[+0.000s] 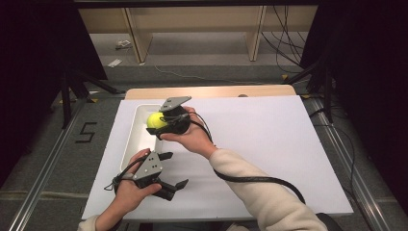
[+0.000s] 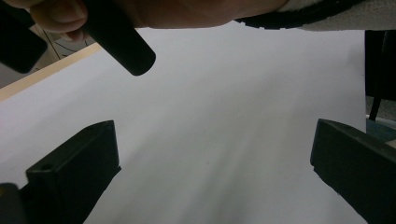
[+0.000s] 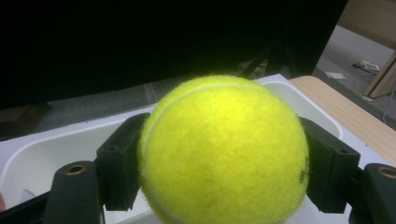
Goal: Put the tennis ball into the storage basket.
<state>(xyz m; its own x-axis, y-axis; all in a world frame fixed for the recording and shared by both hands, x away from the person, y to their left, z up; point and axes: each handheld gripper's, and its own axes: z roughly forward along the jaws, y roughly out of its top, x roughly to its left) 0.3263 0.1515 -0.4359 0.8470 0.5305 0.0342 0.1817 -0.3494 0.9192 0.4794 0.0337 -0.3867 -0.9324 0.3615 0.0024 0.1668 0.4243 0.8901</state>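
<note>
Tennis ball sits clamped between the right gripper jaws above the white tray, probably for lowering gently inside before release, while the left gripper hangs wide open, empty.

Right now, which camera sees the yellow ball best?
The right gripper view: the tennis ball looms large and sharp there, pinched between the right gripper and its two black jaws, above the white tray. The high view shows it small, partly hidden by that gripper, over the tray. The left gripper view looks at the white tabletop instead.
</note>
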